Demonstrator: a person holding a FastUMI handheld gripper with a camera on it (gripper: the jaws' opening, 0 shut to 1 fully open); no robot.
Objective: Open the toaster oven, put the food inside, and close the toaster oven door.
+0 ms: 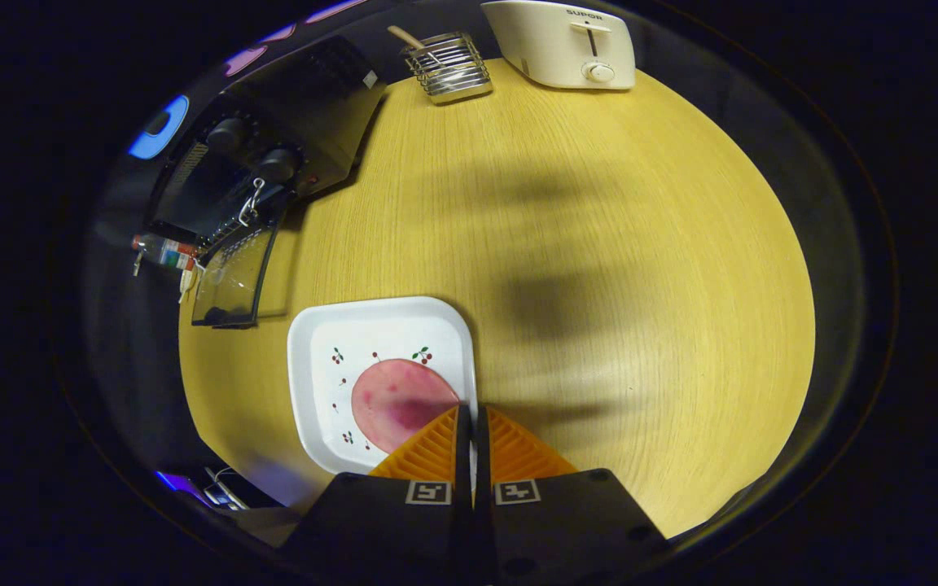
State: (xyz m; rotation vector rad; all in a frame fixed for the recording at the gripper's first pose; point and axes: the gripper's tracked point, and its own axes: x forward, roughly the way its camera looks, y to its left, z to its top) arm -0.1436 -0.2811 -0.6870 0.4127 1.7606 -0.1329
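So the gripper (471, 413) is hanging over the near edge of the round wooden table (640, 285), and its two orange fingers (428, 448) are pressed together with just a thin dark line between them. Nothing is caught in there as far as I can see.

The food is a flat pink slice (396, 403), looks like ham or some kind of lunch meat. It sits on a white square plate (379, 325) with little cherry prints, and the plate is at the near side of the table, a bit left of the fingers. The left fingertip overlaps the right edge of the slice, and the tips sit right about at the plate's right rim. Can't tell if they actually touch it.

The toaster oven (273, 163) is black and sits far left on the table. Its glass door (233, 277) is dropped open toward the plate, with a metal hook-like bit hanging by the knobs.

At the far side there's a wire holder (447, 69) with a wooden stick in it, and right of that a cream pop-up toaster (567, 45). A big soft shadow lies across the middle of the table.
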